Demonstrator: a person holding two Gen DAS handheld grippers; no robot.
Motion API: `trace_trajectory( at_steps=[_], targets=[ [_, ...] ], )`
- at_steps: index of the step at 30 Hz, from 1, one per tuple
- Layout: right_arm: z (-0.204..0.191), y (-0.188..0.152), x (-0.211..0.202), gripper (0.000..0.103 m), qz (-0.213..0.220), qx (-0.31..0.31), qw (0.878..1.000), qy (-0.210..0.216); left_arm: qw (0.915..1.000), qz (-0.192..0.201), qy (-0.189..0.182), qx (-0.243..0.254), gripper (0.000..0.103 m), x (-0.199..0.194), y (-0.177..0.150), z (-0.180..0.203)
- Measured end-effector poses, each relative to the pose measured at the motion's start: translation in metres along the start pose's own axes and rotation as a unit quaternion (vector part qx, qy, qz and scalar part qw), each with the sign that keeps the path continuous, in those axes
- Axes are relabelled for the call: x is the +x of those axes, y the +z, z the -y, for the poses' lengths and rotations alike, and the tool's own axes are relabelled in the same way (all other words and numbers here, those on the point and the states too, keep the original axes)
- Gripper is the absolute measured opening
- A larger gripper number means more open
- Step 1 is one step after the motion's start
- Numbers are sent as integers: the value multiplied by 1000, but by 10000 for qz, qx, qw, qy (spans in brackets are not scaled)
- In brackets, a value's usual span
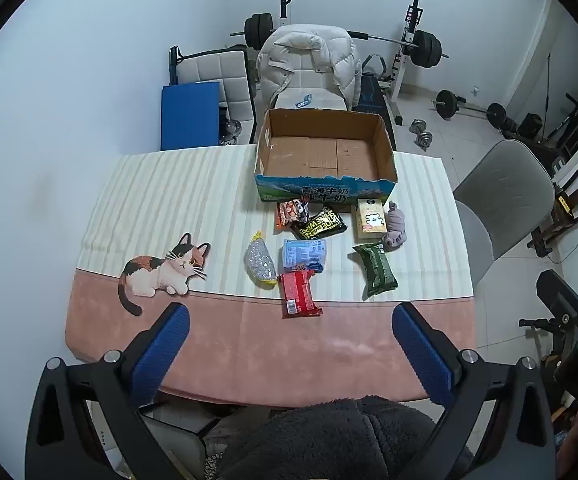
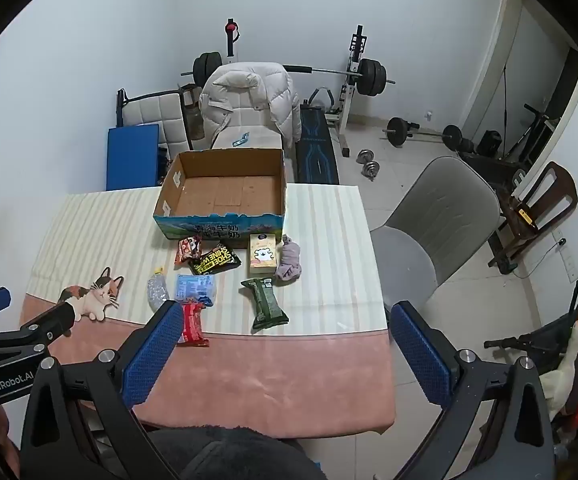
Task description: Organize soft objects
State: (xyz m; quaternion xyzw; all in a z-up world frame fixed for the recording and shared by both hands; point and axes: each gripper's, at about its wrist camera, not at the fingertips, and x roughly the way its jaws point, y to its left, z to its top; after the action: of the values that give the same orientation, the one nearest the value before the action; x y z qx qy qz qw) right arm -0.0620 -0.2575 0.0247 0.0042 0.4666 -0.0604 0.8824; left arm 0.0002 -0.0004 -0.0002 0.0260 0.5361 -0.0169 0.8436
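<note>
Hovering above the near edge of the surface point(image 1: 249, 344), the left gripper point(image 1: 291, 348) has its blue-padded fingers point(image 1: 161, 352) spread wide, with nothing between them and nothing touching the pads. The right gripper point(image 2: 285, 350) is the same: fingers point(image 2: 419, 354) wide apart, holding nothing, poised over the pink band of the cloth.

Ahead of both pairs of fingers lies a loose cluster of soft items. Nearest the left fingers is a red packet point(image 1: 299, 294), just beyond their tips and between them. In the right wrist view that red packet point(image 2: 193, 324) sits just beside the left-hand finger pad, partly hidden by it. Touching its far end is a pale blue pouch point(image 1: 304, 253), and to the left of that a silvery bag with a yellow tip point(image 1: 260, 261). To the right, slightly apart, is a dark green pack point(image 1: 376, 270). Farther on are a black shoe-wipes pack point(image 1: 321, 224), an orange snack bag point(image 1: 292, 212), a cream box with a bear print point(image 1: 371, 220) and a greyish-mauve cloth bundle point(image 1: 395, 226) touching the box's right side.

Beyond them all stands an open cardboard box point(image 1: 325, 184), its brown floor bare, well ahead of the fingers.

A printed cat point(image 1: 161, 270) marks the cloth to the left of the left fingers.
</note>
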Motion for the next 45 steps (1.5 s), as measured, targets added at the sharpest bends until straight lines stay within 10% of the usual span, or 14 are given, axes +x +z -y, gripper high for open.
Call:
trace_trajectory(
  at_steps=[45],
  targets=[
    [5,-5,-27,103,278,52,9996,45,9995,288,-84,-107,103,-18,-3,3]
  ],
)
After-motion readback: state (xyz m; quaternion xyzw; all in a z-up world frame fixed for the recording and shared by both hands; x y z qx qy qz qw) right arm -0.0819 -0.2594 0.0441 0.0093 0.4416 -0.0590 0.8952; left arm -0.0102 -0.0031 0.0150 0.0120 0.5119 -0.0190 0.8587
